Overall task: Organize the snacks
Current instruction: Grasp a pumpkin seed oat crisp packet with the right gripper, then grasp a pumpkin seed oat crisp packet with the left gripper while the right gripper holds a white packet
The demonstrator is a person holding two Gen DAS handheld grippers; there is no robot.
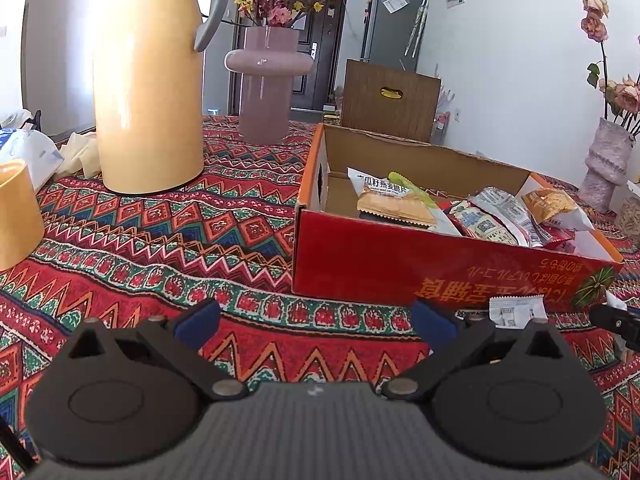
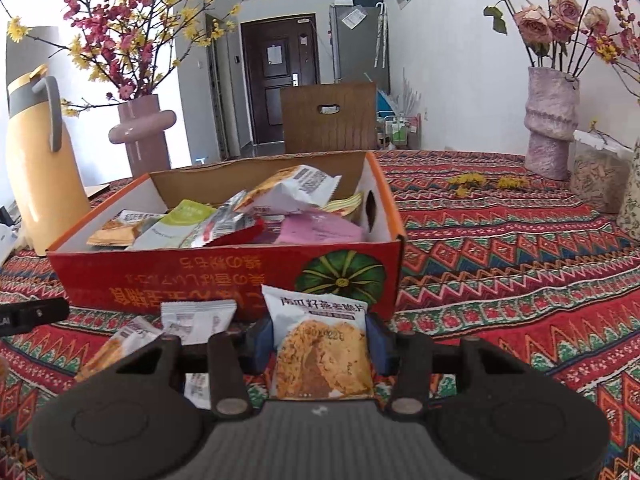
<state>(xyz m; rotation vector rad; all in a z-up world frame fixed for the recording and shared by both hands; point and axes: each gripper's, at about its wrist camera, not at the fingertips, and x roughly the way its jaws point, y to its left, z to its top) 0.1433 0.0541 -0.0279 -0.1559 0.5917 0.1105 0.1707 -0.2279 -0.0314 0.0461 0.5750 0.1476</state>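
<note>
one oat crisp packet [image 2: 320,344] stands upright between the right gripper [image 2: 320,346] pads, just before the red box [image 2: 224,268]. both pads press its edges. the left gripper [image 1: 316,320] gapes wide, empty.

A table under a red zigzag-patterned woven cloth [image 1: 160,240] carries everything. On it stand a red cardboard snack box [image 2: 224,272], a yellow thermos jug [image 1: 148,92] and a mauve ringed vase [image 1: 266,84]. Small white snack packets [image 2: 198,318] lie before the box.

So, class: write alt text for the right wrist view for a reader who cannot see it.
The right claw grips a snack packet just before a red cardboard box full of snacks on a patterned tablecloth. Two more packets lie beside it.
</note>
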